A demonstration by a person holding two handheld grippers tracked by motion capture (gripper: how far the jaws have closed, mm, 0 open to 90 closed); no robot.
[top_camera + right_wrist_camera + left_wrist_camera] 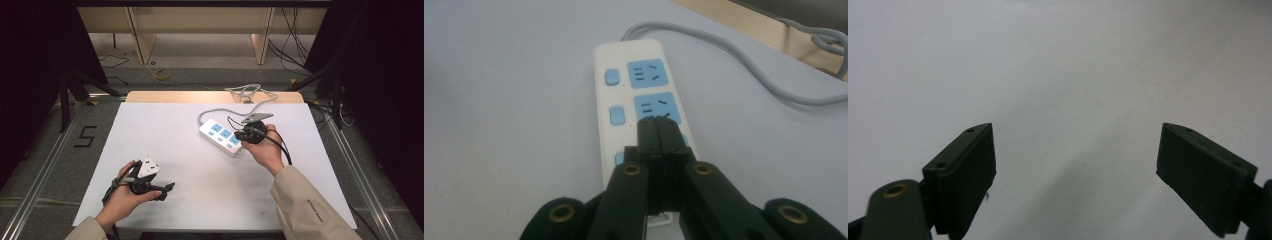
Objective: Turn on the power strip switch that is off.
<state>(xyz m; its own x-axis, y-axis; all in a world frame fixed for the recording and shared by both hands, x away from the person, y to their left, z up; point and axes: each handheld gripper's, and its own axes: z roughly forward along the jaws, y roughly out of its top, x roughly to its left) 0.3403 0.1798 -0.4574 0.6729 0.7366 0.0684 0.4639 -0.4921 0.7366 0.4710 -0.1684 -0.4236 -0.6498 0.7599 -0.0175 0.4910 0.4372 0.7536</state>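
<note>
Cable behind power strip

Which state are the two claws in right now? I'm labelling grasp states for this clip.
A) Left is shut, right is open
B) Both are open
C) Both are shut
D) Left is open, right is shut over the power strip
D: the left claw has its jaws spread wide over bare table, while the right claw has its jaws pressed together above the power strip, holding nothing.

My right gripper hides the power strip's nearest socket from me; its grey cord runs off the right gripper view's right edge.
</note>
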